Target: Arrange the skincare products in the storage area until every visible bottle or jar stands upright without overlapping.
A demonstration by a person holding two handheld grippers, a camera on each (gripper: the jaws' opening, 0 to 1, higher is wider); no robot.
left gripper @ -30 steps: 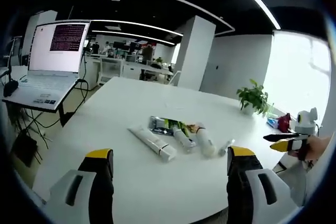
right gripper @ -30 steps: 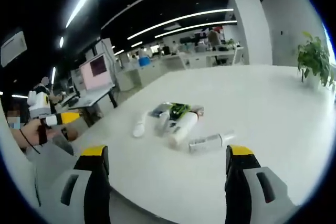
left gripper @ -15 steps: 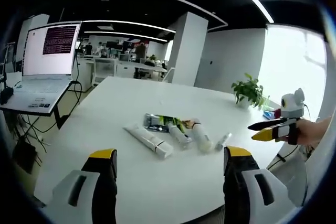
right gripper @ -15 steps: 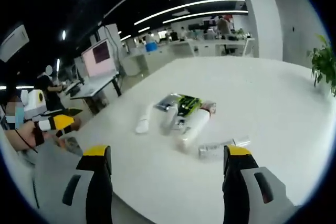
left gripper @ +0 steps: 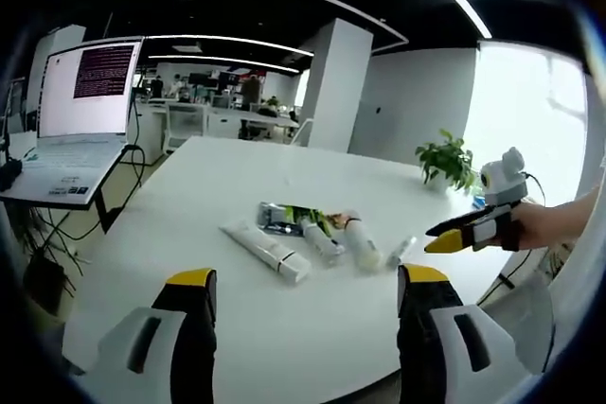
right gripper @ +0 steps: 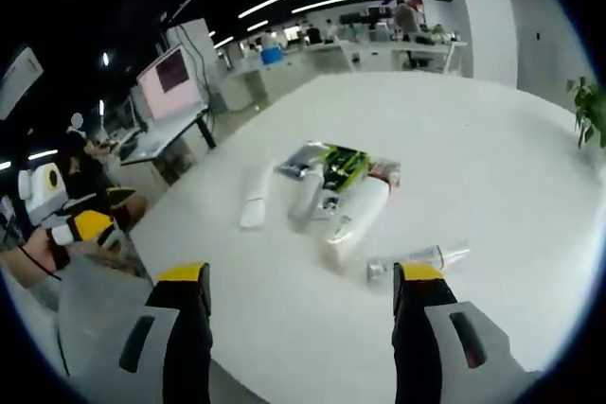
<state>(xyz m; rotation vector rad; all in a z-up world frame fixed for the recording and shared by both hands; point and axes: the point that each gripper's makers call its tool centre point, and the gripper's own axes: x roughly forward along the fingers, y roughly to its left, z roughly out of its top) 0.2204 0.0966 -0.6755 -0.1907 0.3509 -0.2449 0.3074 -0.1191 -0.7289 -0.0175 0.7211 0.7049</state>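
Note:
Several skincare products lie flat in a loose cluster mid-table: a long white tube [left gripper: 267,251] [right gripper: 254,208], a silver and green packet [left gripper: 286,219] [right gripper: 333,166], a small tube [left gripper: 318,239] [right gripper: 307,198], a fat white bottle [left gripper: 363,246] [right gripper: 354,220] and a small clear bottle [left gripper: 398,253] [right gripper: 417,259]. My left gripper [left gripper: 305,289] hovers open, short of the cluster, nothing between its jaws. My right gripper [right gripper: 301,276] is open too, above the table's near edge. A hand holds it at the right of the left gripper view as the right gripper [left gripper: 456,232]. The left gripper [right gripper: 83,228] appears at far left.
The white table [left gripper: 189,196] [right gripper: 492,167] is wide and bare around the cluster. An open laptop [left gripper: 80,106] [right gripper: 170,82] stands on a side stand beyond the table's edge. A potted plant [left gripper: 445,163] [right gripper: 592,106] sits at a far corner. Desks and people are far behind.
The right gripper has come in over the table toward the products, which now look larger and lower in its view. In the left gripper view it has risen and moved left.

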